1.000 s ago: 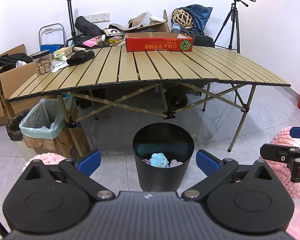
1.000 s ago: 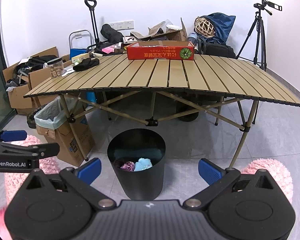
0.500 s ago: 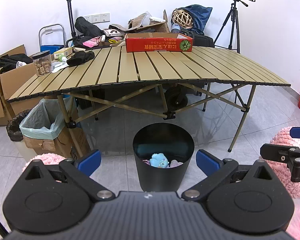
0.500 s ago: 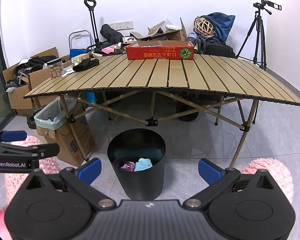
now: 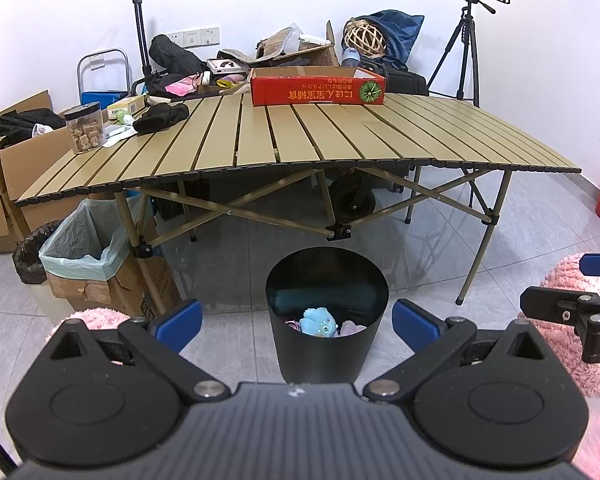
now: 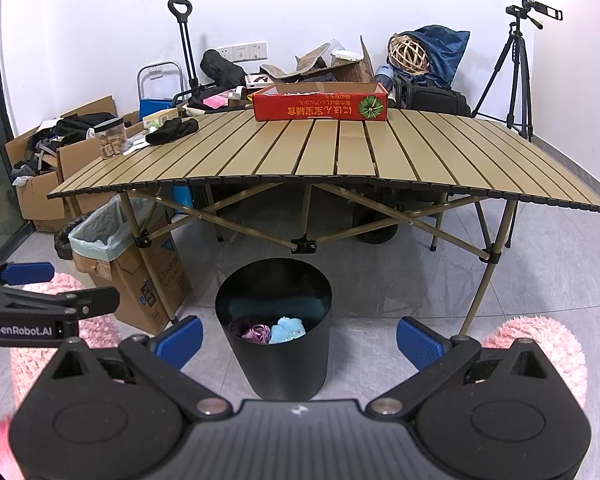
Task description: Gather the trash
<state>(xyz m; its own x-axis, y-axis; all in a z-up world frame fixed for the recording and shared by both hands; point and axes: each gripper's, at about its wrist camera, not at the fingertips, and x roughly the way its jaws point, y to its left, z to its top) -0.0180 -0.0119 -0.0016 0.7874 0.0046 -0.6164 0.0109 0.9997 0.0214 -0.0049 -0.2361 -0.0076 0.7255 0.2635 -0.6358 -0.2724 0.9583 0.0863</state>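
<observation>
Above the black bin (image 5: 327, 344), left hand-held gripper (image 5: 297, 320) and right hand-held gripper (image 6: 299, 336), both wide apart, empty.

Each hand-held gripper (image 5: 296, 322) is built in black plastic with blue pads (image 5: 414, 322). Silver screws (image 6: 384, 404) are set at the pivots. "GenRobot.AI" is printed in white on the left hand-held gripper (image 6: 40, 300).

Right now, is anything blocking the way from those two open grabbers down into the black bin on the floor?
Nothing visible does. The left gripper and right gripper both hang open and empty above the black bin, whose mouth is uncovered. The table stands behind it.
</observation>
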